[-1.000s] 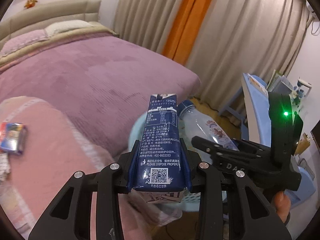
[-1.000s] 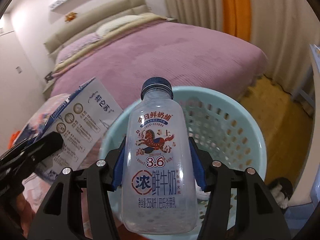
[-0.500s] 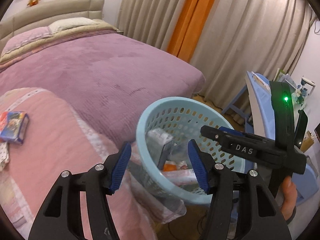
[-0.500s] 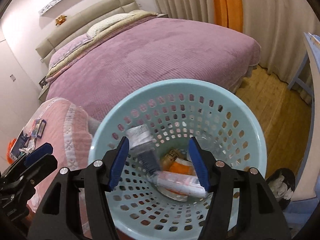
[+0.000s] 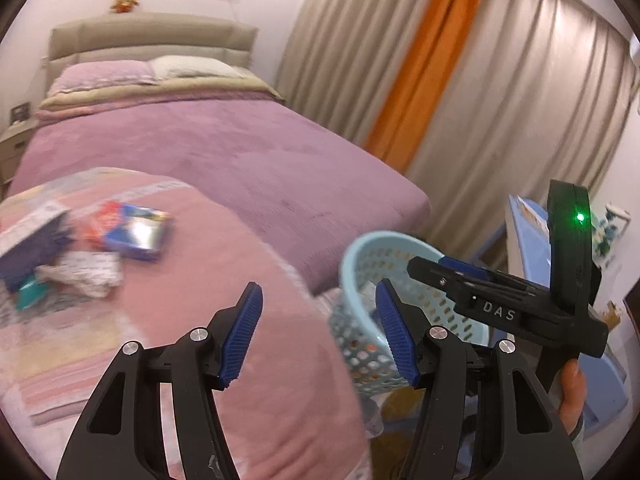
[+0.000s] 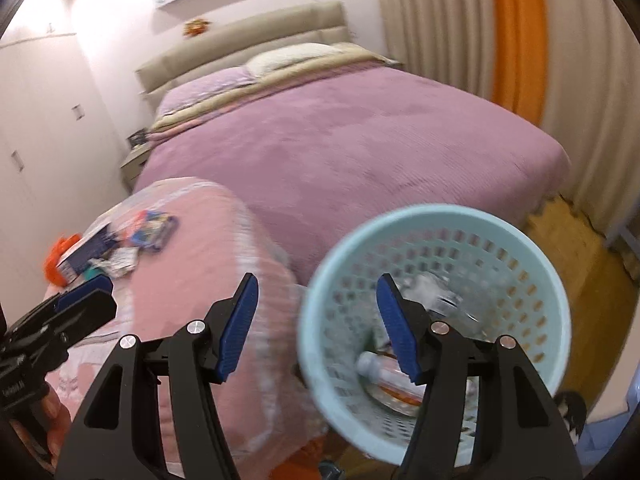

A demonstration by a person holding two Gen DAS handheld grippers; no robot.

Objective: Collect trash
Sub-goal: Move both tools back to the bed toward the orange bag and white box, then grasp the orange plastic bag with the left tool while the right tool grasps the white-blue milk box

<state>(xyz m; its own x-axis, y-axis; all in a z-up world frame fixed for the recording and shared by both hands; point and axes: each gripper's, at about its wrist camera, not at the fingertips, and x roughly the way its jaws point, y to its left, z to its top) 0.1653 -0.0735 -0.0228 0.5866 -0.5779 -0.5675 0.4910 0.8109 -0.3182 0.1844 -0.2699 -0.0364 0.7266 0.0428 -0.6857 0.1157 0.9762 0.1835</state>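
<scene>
Purple bed (image 5: pixel 224 152), pink cover (image 5: pixel 248 280) w/ litter – curtains (image 5: pixel 500 80) behind

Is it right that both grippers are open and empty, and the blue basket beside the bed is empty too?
Not quite. Both grippers, left and right, are open and empty, but the basket is not: the right wrist view shows a bottle and other trash inside.

1. A bed (image 5: pixel 224 152) with a mauve cover fills the middle of the left wrist frame.
2. A beige padded headboard (image 5: pixel 148 38) stands at upper left.
3. Two pillows (image 5: pixel 152 70) lie below it.
4. Beige curtains (image 5: pixel 532 92) with an orange strip (image 5: pixel 432 60) hang at upper right.
5. A bedside cabinet (image 5: pixel 14 144) sits at far left.
6. Wooden floor (image 6: pixel 576 248) shows at right of the right wrist frame.
</scene>
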